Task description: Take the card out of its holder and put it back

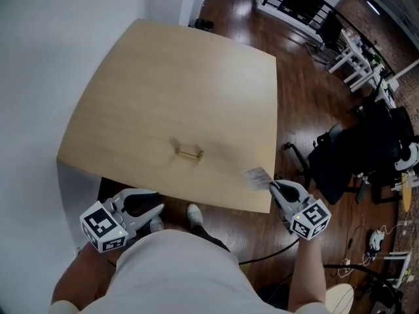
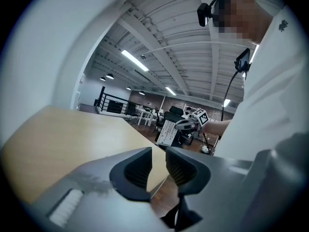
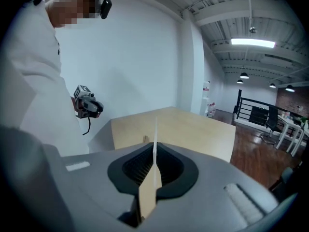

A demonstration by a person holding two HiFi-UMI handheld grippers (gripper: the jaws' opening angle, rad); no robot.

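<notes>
A small wooden card holder (image 1: 188,152) stands empty near the front middle of the light wood table (image 1: 177,84). My right gripper (image 1: 277,190) hovers over the table's front right corner, shut on a white printed card (image 1: 257,177). In the right gripper view the card (image 3: 155,134) stands edge-on between the jaws, and the holder (image 3: 145,139) shows just left of it. My left gripper (image 1: 152,212) hangs below the table's front edge by the person's body. Its jaws (image 2: 158,161) stand a little apart with nothing between them. From there the right gripper (image 2: 193,121) and the card (image 2: 168,133) show in the distance.
A white wall runs along the table's left side. Dark wood floor lies to the right, with a black office chair (image 1: 353,156) and cables close to the table's right edge. White desks (image 1: 353,57) stand farther back.
</notes>
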